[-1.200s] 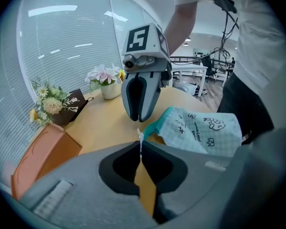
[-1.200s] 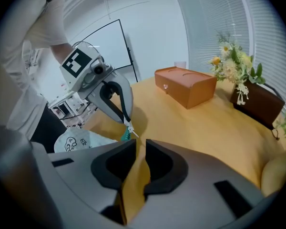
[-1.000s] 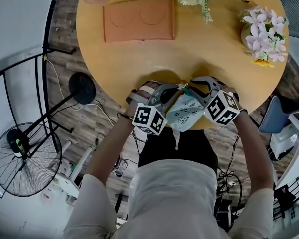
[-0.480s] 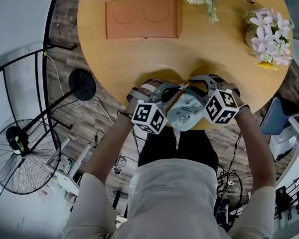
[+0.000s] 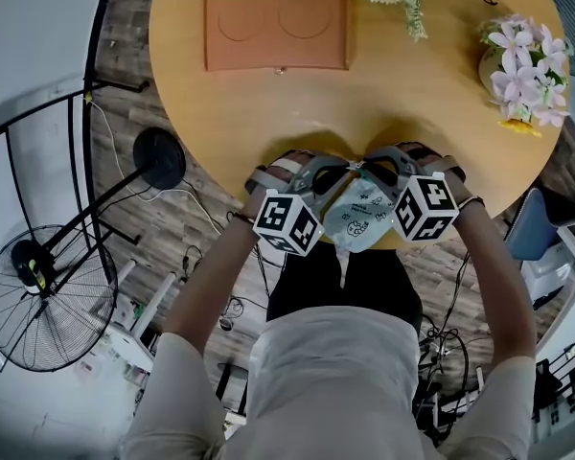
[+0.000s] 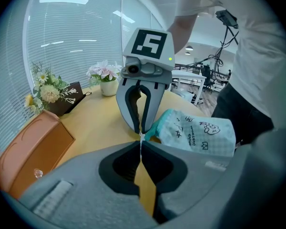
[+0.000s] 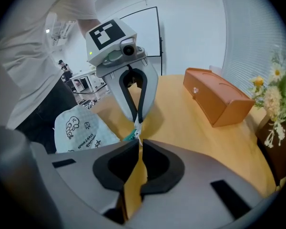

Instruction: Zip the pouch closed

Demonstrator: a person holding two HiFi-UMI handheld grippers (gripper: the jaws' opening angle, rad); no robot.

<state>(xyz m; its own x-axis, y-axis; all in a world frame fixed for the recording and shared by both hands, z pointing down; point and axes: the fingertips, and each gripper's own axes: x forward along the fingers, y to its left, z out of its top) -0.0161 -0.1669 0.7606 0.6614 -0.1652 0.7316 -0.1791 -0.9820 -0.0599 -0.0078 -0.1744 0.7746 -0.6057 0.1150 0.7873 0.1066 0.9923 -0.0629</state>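
Left gripper view shows the left tongs (image 6: 141,138) pressed shut on a small white tab at the teal zip end of the pouch (image 6: 196,133). The right tongs (image 7: 138,138) meet them tip to tip, likewise clamped on that end. Which pair has the slider cannot be told.

The pouch is pale mint with black doodles. Its long axis runs from the tong tips back toward the person, with the zip end pointing at the middle of the round wooden tabletop (image 5: 383,103). Its far end hangs past the near rim over dark trousers. Whatever is inside is hidden.

Beyond the tongs, well apart from them, an orange-brown case (image 5: 276,29) sits with its lid down and a small clasp at the front. Past the right tongs, toward the far rim, a white vase (image 6: 109,87) holds pink and white flowers (image 5: 522,46). A dark box (image 6: 69,98) beside the case holds daisies (image 6: 48,93).

Off the tabletop, out past the left tongs, a plank floor (image 5: 187,228) carries a stand with a round black base (image 5: 159,166) and a floor fan (image 5: 34,300).
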